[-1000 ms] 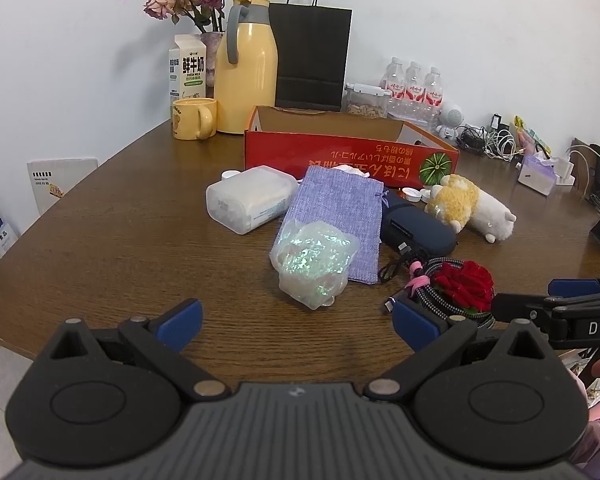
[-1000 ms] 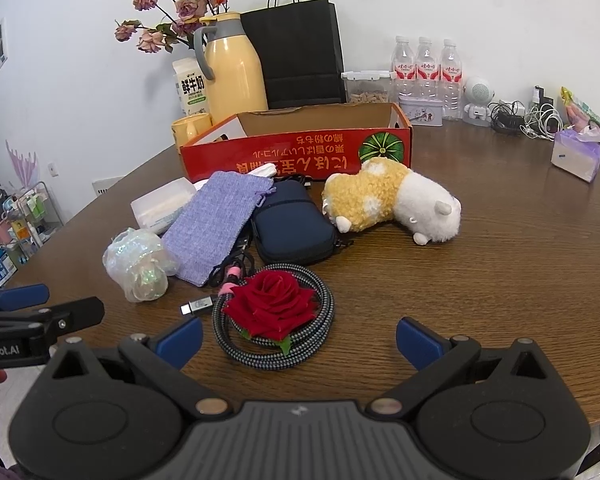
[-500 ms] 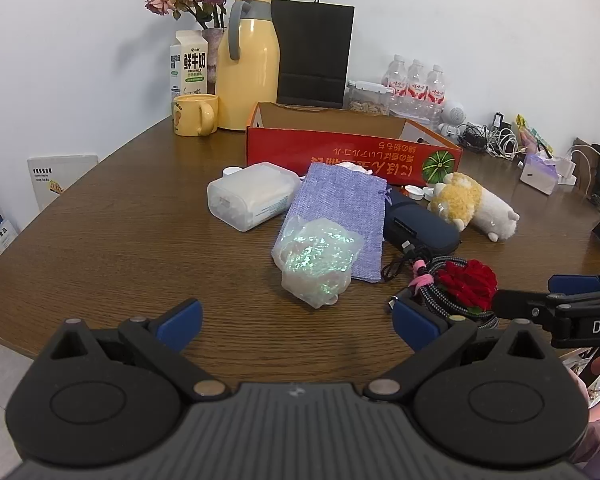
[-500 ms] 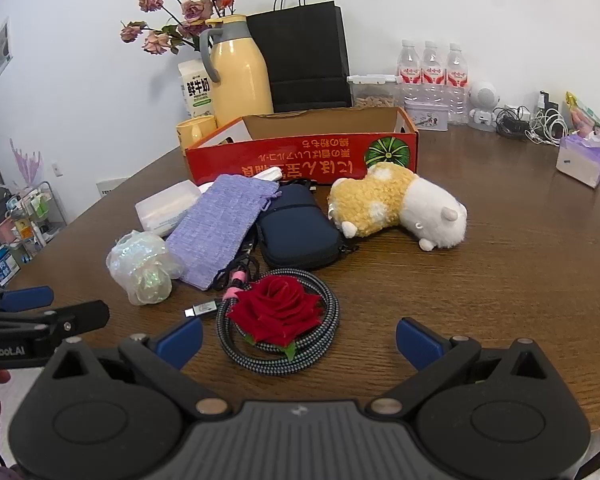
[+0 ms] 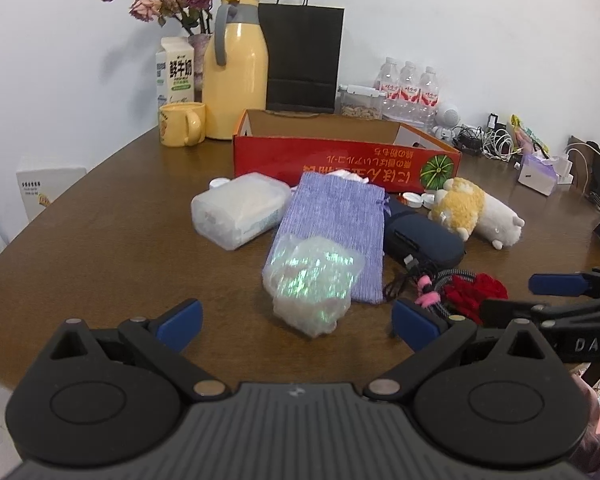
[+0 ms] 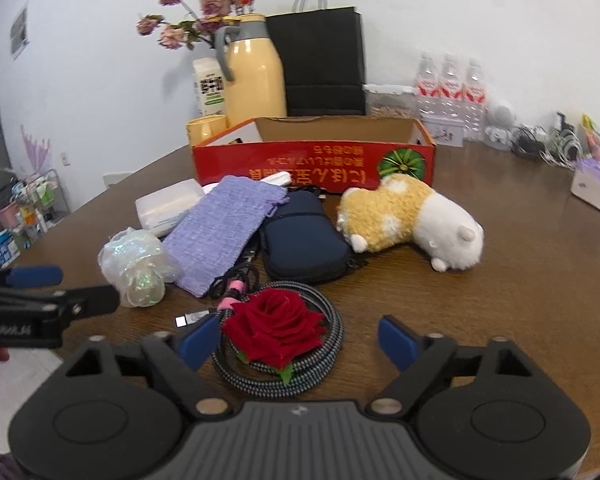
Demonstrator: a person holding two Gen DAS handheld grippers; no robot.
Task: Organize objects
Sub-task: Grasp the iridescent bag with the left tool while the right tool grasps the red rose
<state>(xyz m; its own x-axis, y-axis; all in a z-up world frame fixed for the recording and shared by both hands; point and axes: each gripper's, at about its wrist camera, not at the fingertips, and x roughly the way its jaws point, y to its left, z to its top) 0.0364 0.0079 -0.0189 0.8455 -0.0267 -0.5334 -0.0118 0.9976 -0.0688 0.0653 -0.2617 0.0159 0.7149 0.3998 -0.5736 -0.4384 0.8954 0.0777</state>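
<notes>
A red rose [image 6: 276, 328] lies on a coiled braided cable [image 6: 324, 364] at the table's near edge. My right gripper [image 6: 298, 340] straddles the rose; its jaws are closing, and the blue pads are not touching it. My left gripper [image 5: 296, 322] is open just short of an iridescent plastic bag [image 5: 312, 280]. Behind lie a purple cloth pouch [image 5: 336, 224], a navy case [image 6: 300, 236], a plush toy [image 6: 408, 220], a clear plastic box [image 5: 236, 208] and an open red carton [image 5: 340, 164].
Along the wall stand a yellow jug [image 5: 236, 76], a mug [image 5: 180, 124], a milk carton [image 5: 176, 72], a black paper bag [image 5: 302, 56], water bottles [image 6: 448, 88] and tangled chargers [image 5: 496, 140]. The brown table [image 6: 520, 280] extends bare to the right.
The right gripper's jaws have narrowed around the rose and it has edged slightly nearer to it. The left gripper has barely moved and stays open.
</notes>
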